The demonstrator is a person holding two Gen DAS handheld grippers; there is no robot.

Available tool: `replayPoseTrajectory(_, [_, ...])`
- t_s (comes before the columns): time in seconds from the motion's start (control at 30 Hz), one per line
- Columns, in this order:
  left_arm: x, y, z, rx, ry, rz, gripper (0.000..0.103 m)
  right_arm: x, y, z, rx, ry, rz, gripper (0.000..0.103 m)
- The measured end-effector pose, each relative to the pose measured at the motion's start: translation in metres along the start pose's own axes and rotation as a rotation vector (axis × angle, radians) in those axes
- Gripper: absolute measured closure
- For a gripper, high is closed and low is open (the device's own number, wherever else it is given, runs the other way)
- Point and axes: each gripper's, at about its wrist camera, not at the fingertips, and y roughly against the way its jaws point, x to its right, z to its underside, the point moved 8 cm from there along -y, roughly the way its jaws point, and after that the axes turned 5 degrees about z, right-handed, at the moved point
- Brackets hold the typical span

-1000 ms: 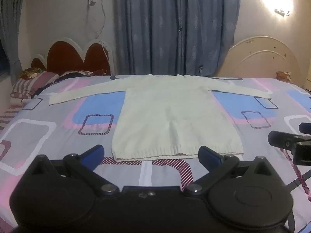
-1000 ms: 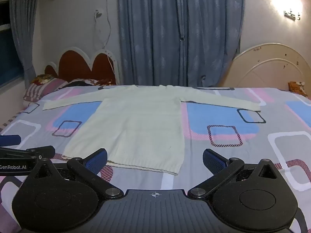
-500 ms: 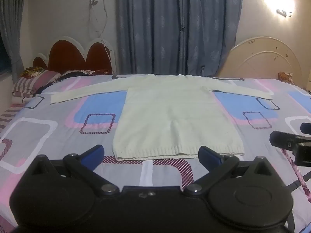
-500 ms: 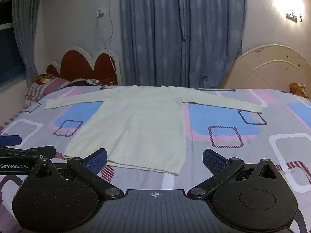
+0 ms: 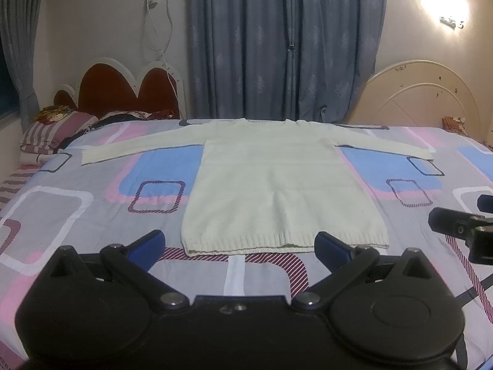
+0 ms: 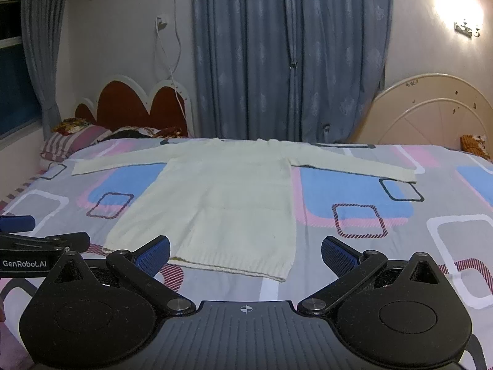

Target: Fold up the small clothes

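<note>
Left claw and right claw both spread apart, empty; one cream sweater flat on bed

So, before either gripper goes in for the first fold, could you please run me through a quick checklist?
1. Cream knitted long-sleeved sweater lies flat on the patterned bedsheet: ok.
2. Both sleeves spread out sideways: ok.
3. Left gripper open, holding nothing: ok.
4. Right gripper open, holding nothing: ok.
5. Ribbed hem visible and unobstructed in the left wrist view: ok.
6. Underside free of bunching: cannot tell.
</note>
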Motion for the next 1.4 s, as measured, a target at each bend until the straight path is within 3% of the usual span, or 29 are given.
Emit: replayPoseTrajectory(1.4, [-0.0025, -0.0038, 0.0044, -0.011, 0.011, -0.004, 0.0, -0.0027, 0.0017, 0.0012, 0.001, 0.0, 0.002, 0.0])
